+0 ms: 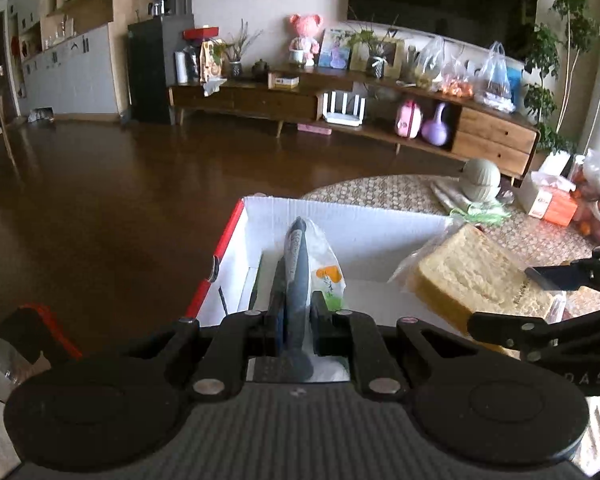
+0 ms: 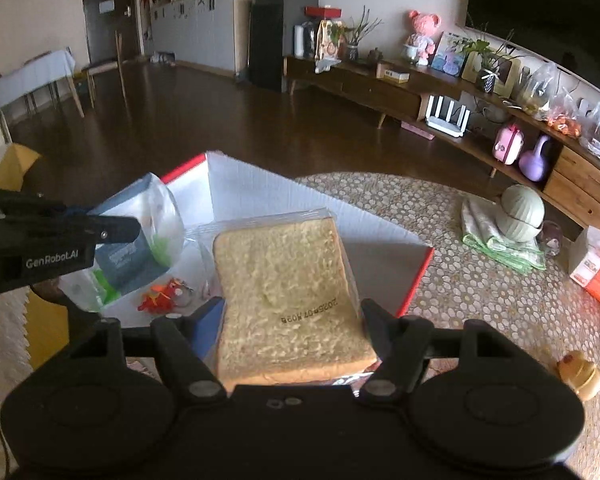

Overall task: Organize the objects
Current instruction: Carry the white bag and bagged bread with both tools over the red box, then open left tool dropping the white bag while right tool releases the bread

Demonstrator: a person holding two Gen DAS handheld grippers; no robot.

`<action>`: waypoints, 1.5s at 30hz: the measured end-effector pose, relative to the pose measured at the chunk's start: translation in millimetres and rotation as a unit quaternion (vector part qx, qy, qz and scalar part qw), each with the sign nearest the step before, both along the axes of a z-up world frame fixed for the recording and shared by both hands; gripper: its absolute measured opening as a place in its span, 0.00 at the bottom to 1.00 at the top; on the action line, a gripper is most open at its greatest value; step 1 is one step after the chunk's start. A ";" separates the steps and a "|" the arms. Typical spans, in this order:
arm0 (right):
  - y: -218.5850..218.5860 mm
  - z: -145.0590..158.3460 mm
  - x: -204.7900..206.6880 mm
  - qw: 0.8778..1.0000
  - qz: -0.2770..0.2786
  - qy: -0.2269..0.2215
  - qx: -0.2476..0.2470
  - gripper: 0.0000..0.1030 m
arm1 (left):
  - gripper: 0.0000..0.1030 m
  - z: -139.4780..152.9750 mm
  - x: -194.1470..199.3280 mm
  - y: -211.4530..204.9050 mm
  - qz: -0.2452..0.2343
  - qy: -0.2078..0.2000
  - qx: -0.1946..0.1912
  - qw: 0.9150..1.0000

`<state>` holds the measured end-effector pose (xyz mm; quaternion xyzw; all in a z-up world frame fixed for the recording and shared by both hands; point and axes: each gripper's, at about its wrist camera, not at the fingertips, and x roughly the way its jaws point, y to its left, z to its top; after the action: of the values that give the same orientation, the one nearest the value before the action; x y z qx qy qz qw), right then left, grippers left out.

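Over the white box, left tongs grip a tissue pack, right tongs grip wrapped bread; neither is placed yet, red keychain lies inside.

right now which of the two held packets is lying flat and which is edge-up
The bagged bread slice in the right gripper lies flat; the blue-grey packet in the left gripper stands edge-up.

place: home living room | evidence: wood floor; long TV console with doll, plants, photos; dining table; wall cabinets
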<state>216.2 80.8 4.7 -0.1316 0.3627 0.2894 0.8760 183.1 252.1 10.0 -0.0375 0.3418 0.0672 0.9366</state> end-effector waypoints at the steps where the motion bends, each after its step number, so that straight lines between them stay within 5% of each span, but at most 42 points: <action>1: 3.4 -4.5 3.6 1.000 0.000 0.004 -0.006 0.70 | 0.11 -3.0 4.6 0.3 0.000 0.002 0.002 1.000; 14: 30.7 -35.7 9.4 0.997 0.041 -0.001 -0.068 0.69 | 0.11 -42.4 50.3 -4.7 -0.023 0.065 -0.005 0.998; 26: 23.3 -23.4 -1.3 0.996 0.072 -0.013 -0.048 0.81 | 0.13 -61.9 62.0 5.7 -0.003 0.101 -0.063 0.993; 31: 13.0 -8.8 -9.8 0.996 0.079 -0.020 -0.027 0.83 | 0.33 -57.1 58.4 5.9 0.006 0.097 -0.071 0.993; 33: 5.8 -2.1 -14.5 0.996 0.082 -0.021 -0.016 0.84 | 0.66 -52.9 54.0 4.8 0.009 0.088 -0.071 0.994; 34: 2.4 0.8 -17.0 0.996 0.084 -0.023 -0.013 0.84 | 0.71 -49.9 51.1 4.7 0.010 0.080 -0.068 0.994; 45: -47.8 32.7 -48.5 0.996 0.080 -0.033 0.031 0.85 | 0.72 -20.3 16.0 -3.8 0.016 0.038 -0.065 0.997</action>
<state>167.7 33.0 37.4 -0.1424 0.3124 0.3653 0.8652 199.1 248.3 -10.3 -0.1013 0.3800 0.0608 0.9174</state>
